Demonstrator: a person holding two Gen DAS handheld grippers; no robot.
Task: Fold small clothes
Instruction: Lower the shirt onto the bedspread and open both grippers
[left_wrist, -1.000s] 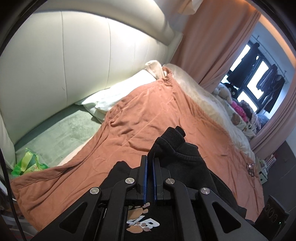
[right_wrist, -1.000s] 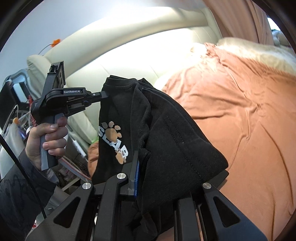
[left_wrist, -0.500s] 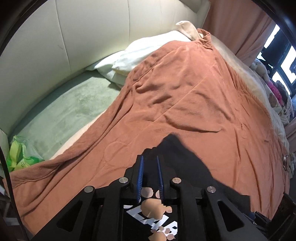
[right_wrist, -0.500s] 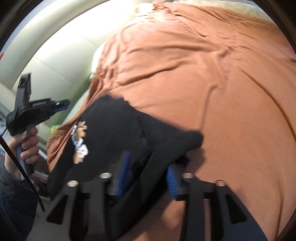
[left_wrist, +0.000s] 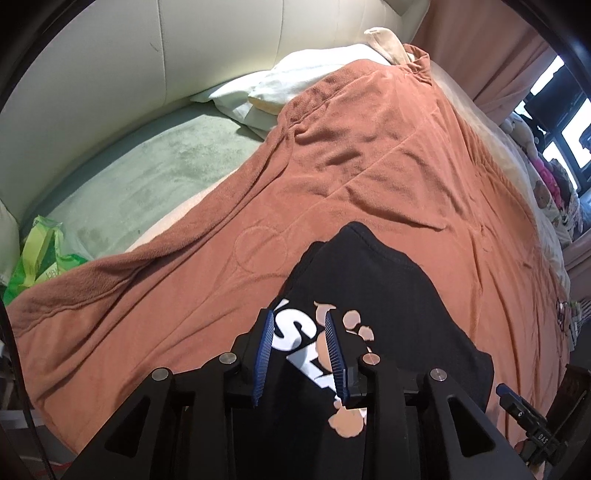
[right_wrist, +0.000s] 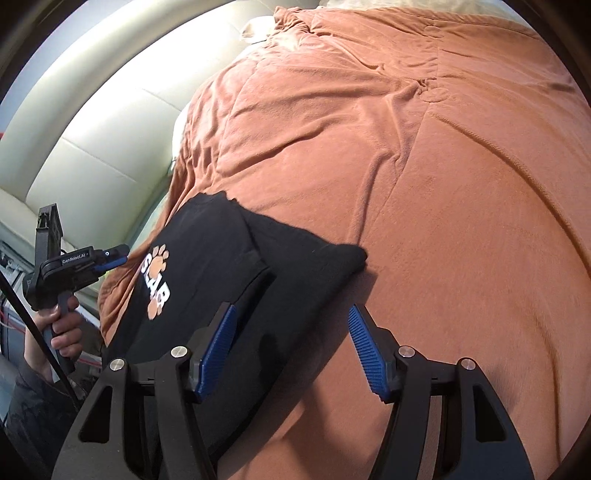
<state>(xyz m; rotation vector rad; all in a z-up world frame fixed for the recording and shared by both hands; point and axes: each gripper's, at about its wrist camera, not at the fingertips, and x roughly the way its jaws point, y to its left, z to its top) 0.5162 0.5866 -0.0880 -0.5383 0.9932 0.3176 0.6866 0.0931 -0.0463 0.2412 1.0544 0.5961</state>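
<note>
A folded black T-shirt (left_wrist: 373, 280) with white letters and orange paw prints lies flat on the rust-orange blanket (left_wrist: 369, 155). My left gripper (left_wrist: 298, 321) hovers just over its printed side. The jaws are opening, the blue pads (left_wrist: 264, 343) stand apart from the cloth, and the print shows between them. My right gripper (right_wrist: 291, 314) is over the shirt's (right_wrist: 236, 266) folded near edge. Its jaws are also opening, wide, and nothing is pinched. The left gripper (right_wrist: 110, 258), held by a hand (right_wrist: 61, 328), shows beside the shirt's left edge in the right wrist view.
A cream padded headboard (left_wrist: 155, 66) runs behind the bed. White pillows (left_wrist: 295, 81) and a green sheet (left_wrist: 147, 170) lie past the blanket's left edge, with a green bag (left_wrist: 40, 254) in the corner. Plush toys (left_wrist: 550, 192) and a pink curtain (left_wrist: 480, 44) are at the far right.
Both grippers came down with the black shirt, laid it on the blanket and let go. Their jaws went from shut on the cloth to apart.
</note>
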